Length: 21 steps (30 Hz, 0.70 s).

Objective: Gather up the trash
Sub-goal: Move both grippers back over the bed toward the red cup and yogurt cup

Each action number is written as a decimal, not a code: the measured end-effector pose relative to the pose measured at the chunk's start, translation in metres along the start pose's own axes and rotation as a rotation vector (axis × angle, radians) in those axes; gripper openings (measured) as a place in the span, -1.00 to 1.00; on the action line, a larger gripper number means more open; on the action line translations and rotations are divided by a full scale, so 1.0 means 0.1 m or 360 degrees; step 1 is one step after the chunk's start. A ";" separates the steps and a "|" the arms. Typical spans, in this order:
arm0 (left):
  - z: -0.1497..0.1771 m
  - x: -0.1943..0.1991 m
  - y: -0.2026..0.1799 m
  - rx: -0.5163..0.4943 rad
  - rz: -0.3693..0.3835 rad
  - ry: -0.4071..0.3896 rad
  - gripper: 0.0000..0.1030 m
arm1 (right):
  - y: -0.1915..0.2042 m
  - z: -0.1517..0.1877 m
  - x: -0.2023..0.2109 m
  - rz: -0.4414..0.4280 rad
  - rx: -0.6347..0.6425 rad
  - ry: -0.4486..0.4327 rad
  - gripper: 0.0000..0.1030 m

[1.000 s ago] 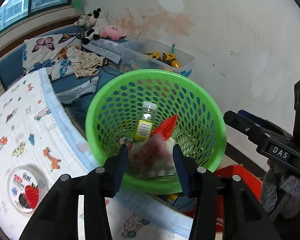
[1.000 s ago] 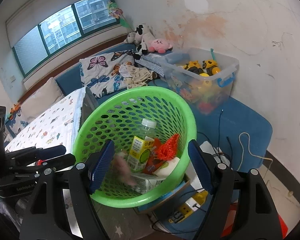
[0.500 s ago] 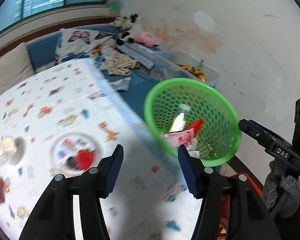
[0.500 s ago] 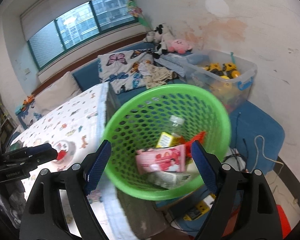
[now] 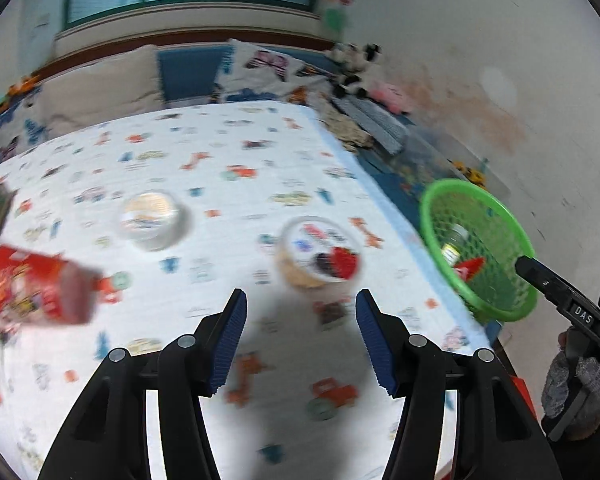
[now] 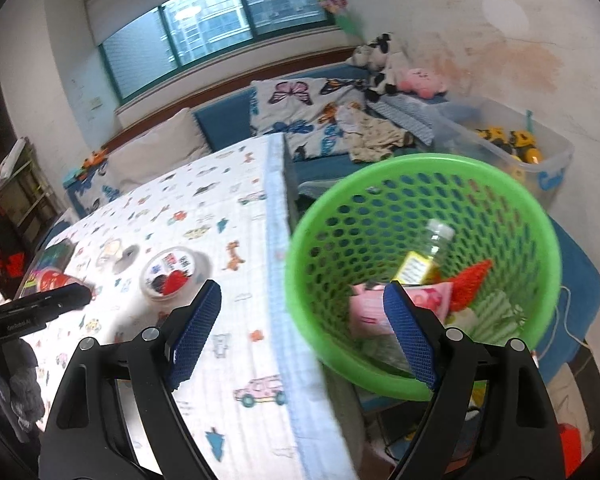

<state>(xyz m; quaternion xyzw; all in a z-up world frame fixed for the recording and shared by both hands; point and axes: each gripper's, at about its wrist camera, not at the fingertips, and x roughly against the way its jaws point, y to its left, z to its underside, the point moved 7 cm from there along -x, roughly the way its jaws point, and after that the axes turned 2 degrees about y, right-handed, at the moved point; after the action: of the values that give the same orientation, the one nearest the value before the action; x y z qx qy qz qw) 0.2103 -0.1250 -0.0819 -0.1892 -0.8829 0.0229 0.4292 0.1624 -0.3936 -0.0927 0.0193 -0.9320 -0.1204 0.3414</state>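
Note:
My left gripper is open and empty above the patterned tablecloth. Ahead of it lie a round lidded cup with a strawberry label, a second white round cup and a red snack packet at the left. The green basket hangs off the table's right edge. My right gripper is open and empty beside the basket, which holds a pink packet, a clear bottle and a red wrapper. The strawberry cup shows at the left.
A blue couch with butterfly cushions, plush toys and a clear toy bin stand behind the table. The white wall is close on the right. Cables and a power strip lie on the floor under the basket.
The pink packet has dropped from my left gripper into the basket. The left gripper has swung left and back over the table, and the view is blurred. The right gripper has shifted left.

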 end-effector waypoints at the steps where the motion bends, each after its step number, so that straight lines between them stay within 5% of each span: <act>1: 0.01 0.04 0.07 0.0018 -0.0015 -0.0011 0.07 | 0.04 0.00 -0.02 -0.0011 0.0011 0.0006 0.61; 21: 0.08 0.89 1.97 0.0389 -0.0440 -0.0252 0.26 | 0.93 0.02 -0.45 -0.0176 0.0219 0.0123 0.62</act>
<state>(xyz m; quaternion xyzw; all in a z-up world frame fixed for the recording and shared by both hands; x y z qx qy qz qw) 0.2160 0.0902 -0.0603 -0.0103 -0.9220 0.0857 0.3774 0.2001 -0.2974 -0.1005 0.0988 -0.9217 -0.0738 0.3678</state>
